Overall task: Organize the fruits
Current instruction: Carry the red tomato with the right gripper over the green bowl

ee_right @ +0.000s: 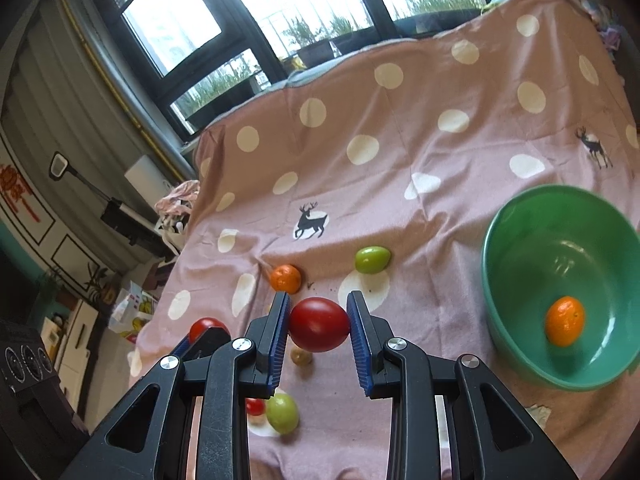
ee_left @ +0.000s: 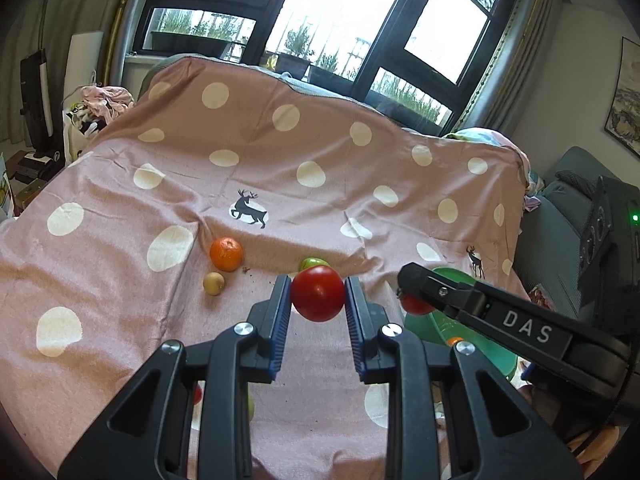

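Note:
My left gripper (ee_left: 318, 292) is shut on a red tomato (ee_left: 318, 294), held above the pink dotted cloth (ee_left: 120, 208). My right gripper (ee_right: 318, 322) is shut on another red tomato (ee_right: 319, 324); it shows in the left wrist view (ee_left: 414, 298) near the green bowl (ee_left: 480, 340). The green bowl (ee_right: 520, 216) holds an orange (ee_right: 564, 321) and sits right of my right gripper. On the cloth lie an orange (ee_left: 226, 254), a small yellowish fruit (ee_left: 214, 283), a green fruit (ee_right: 372, 259), another green fruit (ee_right: 282, 413) and a small red one (ee_right: 255, 406).
The cloth covers a sofa back under a large window (ee_left: 320, 20). A pile of clothes (ee_left: 104, 100) lies at the far left. A grey sofa (ee_left: 560, 216) stands at the right. Boxes and a cabinet (ee_right: 80, 320) stand on the floor left of the cloth.

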`<state>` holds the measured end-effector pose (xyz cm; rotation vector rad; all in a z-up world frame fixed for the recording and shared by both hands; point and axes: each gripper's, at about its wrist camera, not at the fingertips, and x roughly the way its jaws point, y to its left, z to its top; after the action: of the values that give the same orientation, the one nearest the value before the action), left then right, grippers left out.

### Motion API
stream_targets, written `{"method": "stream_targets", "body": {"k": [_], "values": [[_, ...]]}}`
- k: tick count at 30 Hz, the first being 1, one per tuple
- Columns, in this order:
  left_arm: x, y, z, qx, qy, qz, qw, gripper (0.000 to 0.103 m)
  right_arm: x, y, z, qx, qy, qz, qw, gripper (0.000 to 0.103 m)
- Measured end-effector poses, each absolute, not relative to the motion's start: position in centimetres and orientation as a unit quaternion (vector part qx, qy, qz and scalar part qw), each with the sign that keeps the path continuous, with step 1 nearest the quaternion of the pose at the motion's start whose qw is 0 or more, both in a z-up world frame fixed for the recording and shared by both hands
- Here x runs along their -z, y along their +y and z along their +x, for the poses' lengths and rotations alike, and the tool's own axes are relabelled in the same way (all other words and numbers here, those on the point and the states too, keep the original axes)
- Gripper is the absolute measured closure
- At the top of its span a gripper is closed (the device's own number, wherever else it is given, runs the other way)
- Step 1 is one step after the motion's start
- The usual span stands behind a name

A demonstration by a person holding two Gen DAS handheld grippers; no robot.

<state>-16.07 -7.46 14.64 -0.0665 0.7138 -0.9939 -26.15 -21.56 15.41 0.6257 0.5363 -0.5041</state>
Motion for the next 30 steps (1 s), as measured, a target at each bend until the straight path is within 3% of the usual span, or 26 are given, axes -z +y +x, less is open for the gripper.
{"method": "stream_targets", "body": {"k": [30], "values": [[-16.4,-6.6,-17.6,0.500,0.298,-0.050,0.811,0.076,-17.6,-20.6,-28.4,0.258,0.225,0.271,0.900,0.072]]}}
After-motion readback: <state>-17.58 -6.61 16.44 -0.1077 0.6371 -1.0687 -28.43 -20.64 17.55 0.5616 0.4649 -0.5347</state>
